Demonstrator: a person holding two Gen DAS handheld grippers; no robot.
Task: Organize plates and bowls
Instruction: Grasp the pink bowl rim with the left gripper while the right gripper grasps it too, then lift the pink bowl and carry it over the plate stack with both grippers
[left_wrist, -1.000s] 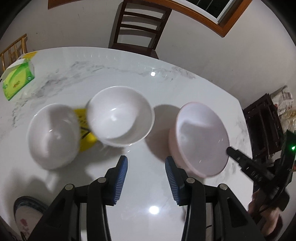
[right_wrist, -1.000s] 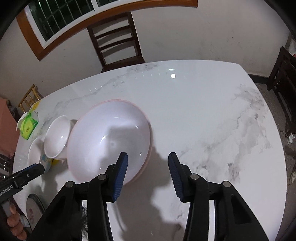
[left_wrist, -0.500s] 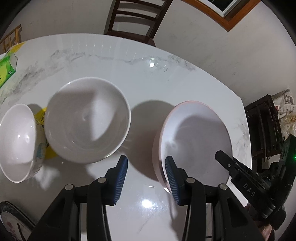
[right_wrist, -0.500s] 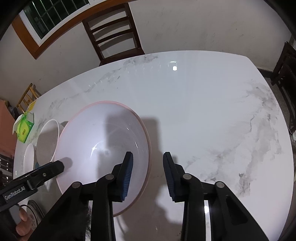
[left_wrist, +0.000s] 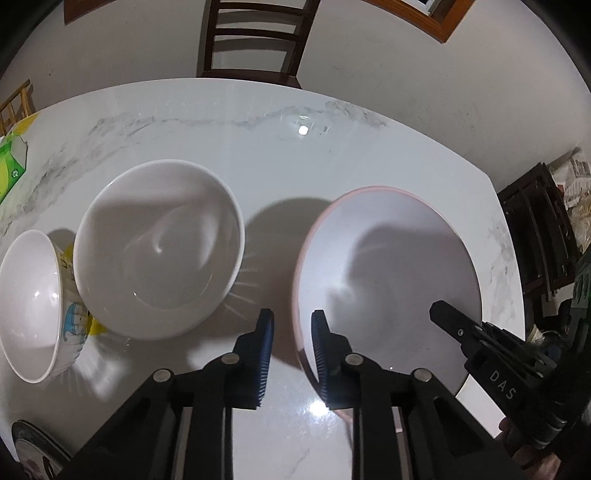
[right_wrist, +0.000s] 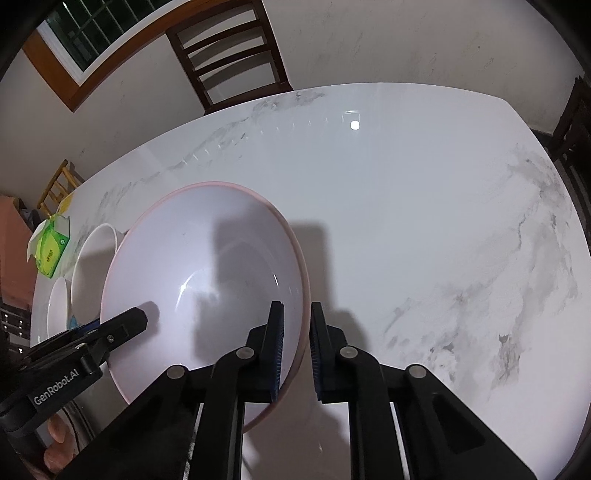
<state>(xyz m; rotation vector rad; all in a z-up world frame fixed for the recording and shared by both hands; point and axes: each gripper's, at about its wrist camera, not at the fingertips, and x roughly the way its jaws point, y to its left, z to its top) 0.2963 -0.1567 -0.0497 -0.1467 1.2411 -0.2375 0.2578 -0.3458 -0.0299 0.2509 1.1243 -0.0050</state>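
Observation:
A large pink-rimmed bowl (left_wrist: 388, 269) (right_wrist: 207, 280) sits on the white marble table (right_wrist: 406, 206). My left gripper (left_wrist: 290, 343) straddles its left rim, one finger inside and one outside, jaws narrowly apart. My right gripper (right_wrist: 297, 339) straddles its right rim the same way, pads close to the rim. A plain white bowl (left_wrist: 159, 247) stands left of it. A smaller white bowl with a cartoon print (left_wrist: 33, 306) leans on its side against that one.
A green tissue box (right_wrist: 50, 247) lies at the table's far left edge. A patterned plate (left_wrist: 33, 454) shows at the near left edge. A dark wooden chair (left_wrist: 255, 40) stands behind the table. A dark rack (left_wrist: 535, 236) is at the right.
Both grippers have moved forward and down onto the pink bowl's opposite rims, and their jaws have narrowed around it. The bowls fill more of each view.

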